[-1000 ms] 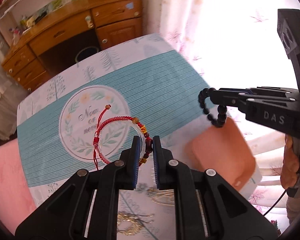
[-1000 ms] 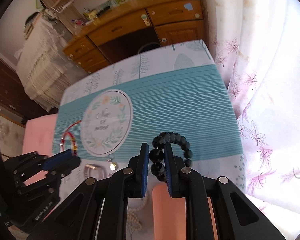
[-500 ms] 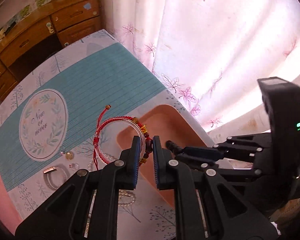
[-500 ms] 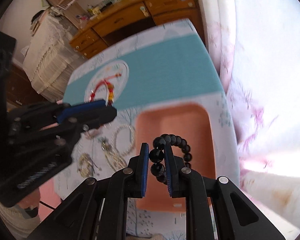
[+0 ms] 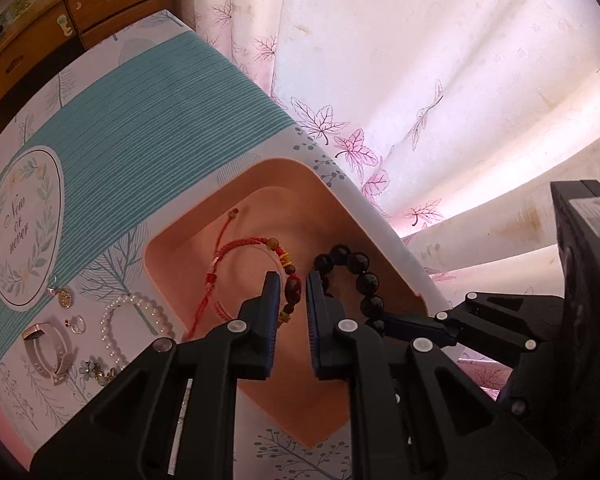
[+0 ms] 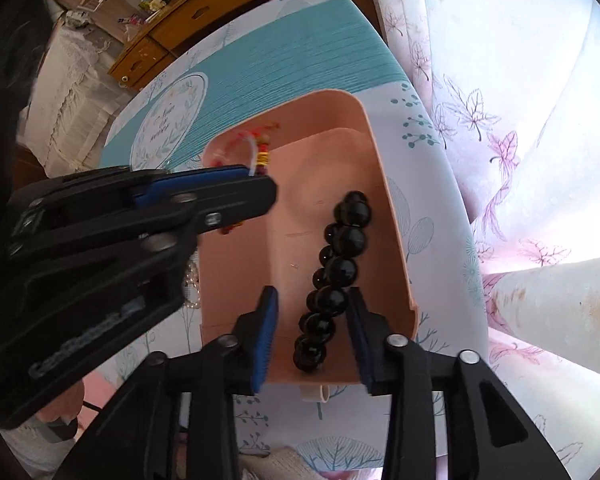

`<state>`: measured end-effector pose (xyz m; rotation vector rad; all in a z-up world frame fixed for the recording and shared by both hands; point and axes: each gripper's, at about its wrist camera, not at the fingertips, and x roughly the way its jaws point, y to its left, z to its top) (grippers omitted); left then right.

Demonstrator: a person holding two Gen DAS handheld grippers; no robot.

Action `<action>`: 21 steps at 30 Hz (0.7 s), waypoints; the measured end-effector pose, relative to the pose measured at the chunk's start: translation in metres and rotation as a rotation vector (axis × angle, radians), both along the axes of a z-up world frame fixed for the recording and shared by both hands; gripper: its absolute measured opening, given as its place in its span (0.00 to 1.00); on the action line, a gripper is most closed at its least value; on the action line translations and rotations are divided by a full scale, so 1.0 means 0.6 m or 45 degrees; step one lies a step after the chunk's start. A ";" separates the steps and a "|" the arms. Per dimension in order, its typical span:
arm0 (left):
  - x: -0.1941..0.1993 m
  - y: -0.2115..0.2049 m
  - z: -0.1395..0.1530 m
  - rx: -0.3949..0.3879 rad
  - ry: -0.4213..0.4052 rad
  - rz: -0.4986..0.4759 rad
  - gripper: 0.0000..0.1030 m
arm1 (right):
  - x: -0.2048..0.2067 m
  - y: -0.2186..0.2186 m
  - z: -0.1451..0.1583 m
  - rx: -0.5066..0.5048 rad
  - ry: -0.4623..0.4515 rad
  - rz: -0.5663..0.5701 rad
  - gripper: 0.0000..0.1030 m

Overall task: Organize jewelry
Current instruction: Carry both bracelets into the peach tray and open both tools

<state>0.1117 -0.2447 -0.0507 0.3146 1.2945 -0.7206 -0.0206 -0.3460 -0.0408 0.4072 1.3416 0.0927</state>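
left hand-held gripper (image 5: 290, 300) clamps red bracelet (image 5: 256, 276) over tray (image 5: 172, 240); right hand-held gripper (image 6: 312, 328) jaws just opening, black beads (image 6: 336, 268) loose btwn.

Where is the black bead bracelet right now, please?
In both wrist views, the black bead bracelet lies in the peach tray, between the right gripper's open jaws.

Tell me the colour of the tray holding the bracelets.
Peach-pink tray, plain, clearest in the right wrist view.

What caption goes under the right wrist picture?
Right tool just opened, black bead bracelet loose in the pink tray; left tool grips the red bracelet.
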 end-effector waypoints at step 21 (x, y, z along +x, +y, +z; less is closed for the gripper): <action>-0.049 0.088 0.059 -0.030 -0.117 0.053 0.13 | -0.054 -0.024 0.085 -0.091 -0.053 -0.011 0.37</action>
